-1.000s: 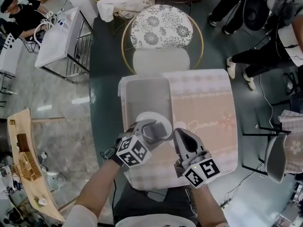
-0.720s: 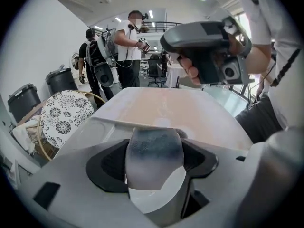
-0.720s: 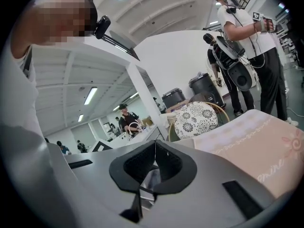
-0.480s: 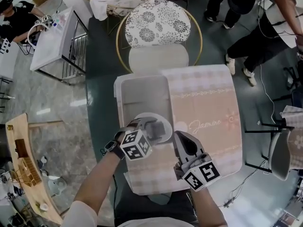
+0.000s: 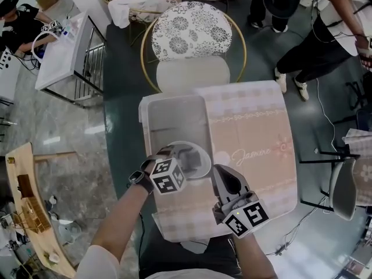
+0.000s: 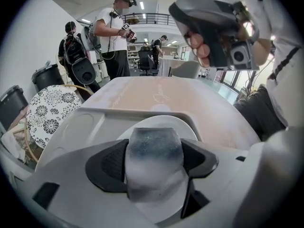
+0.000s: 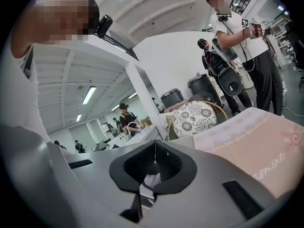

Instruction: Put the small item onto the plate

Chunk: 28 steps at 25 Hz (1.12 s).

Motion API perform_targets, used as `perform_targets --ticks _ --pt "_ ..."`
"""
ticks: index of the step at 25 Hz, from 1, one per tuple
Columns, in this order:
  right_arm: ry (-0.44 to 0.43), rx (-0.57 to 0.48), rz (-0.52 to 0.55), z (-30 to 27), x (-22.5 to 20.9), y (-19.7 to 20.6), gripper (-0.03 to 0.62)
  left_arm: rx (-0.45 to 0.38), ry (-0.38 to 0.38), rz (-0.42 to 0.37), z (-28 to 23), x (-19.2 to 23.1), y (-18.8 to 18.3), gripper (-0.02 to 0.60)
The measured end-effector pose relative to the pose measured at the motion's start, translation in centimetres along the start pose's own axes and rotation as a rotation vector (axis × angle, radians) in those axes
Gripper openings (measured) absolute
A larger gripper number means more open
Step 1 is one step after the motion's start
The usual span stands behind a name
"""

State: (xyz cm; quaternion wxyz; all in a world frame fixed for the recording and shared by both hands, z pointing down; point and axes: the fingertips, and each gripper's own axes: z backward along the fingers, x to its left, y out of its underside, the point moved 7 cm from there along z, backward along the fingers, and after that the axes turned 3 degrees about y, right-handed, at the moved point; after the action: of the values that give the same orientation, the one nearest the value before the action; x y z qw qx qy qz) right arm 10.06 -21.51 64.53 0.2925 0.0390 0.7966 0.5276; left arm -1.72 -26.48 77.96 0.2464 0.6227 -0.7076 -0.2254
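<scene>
A small grey, cloudy block [image 6: 154, 151] is clamped between the two black pads of my left gripper [image 6: 154, 159]. It hangs just over a white round plate [image 6: 164, 122] that lies in a grey tray [image 6: 90, 122]. In the head view the left gripper [image 5: 187, 156] reaches over that plate [image 5: 201, 163] at the tray's [image 5: 174, 118] near end. My right gripper [image 5: 222, 172] hovers to the right of the plate above the pink tablecloth [image 5: 250, 132]. Its jaws [image 7: 154, 161] are closed together with nothing between them. The right gripper [image 6: 213, 27] also shows high in the left gripper view.
A round-backed chair with a flower pattern [image 5: 195, 34] stands at the table's far side. People stand at the far right [image 5: 325, 34], and a white side table [image 5: 67, 48] is at the far left. The tablecloth's right half carries nothing.
The left gripper has edged slightly up and right over the plate, still holding the block. The right gripper has hardly moved.
</scene>
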Motion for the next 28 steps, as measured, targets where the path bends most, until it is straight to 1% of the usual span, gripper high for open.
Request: perform_targets --ticks 2,8,12,17,21,23,25,27,28 --pt "0.000 0.002 0.003 0.2 0.3 -0.3 0.015 -0.006 0.007 0.008 0.2 0.0 -0.1 0.314" --pt "0.001 0.009 0.005 1.0 1.0 -1.5 0.015 -0.044 0.013 0.062 1.4 -0.1 -0.5 0.314" --pt "0.000 0.021 0.009 1.9 1.9 -2.9 0.015 -0.104 -0.014 0.129 3.7 -0.8 -1.9 0.314" --pt "-0.009 0.030 0.019 2.5 3.5 -5.3 0.015 -0.203 -0.047 0.224 8.0 -2.2 -4.6 0.311" --pt "-0.023 0.025 0.028 3.4 5.2 -7.5 0.015 -0.302 -0.065 0.318 11.5 -3.7 -6.8 0.215" --pt "-0.035 0.018 0.037 3.7 6.0 -8.6 0.015 -0.344 -0.086 0.352 13.1 -4.3 -7.7 0.184" --pt "-0.043 0.012 0.048 3.9 6.7 -9.5 0.015 -0.389 -0.134 0.383 14.8 -4.7 -8.6 0.138" --pt "-0.048 0.002 0.061 3.9 7.3 -10.4 0.015 -0.441 -0.206 0.424 17.0 -4.6 -9.6 0.056" --pt "-0.052 -0.004 0.068 3.9 7.7 -10.9 0.015 -0.472 -0.237 0.447 18.2 -4.6 -10.1 0.040"
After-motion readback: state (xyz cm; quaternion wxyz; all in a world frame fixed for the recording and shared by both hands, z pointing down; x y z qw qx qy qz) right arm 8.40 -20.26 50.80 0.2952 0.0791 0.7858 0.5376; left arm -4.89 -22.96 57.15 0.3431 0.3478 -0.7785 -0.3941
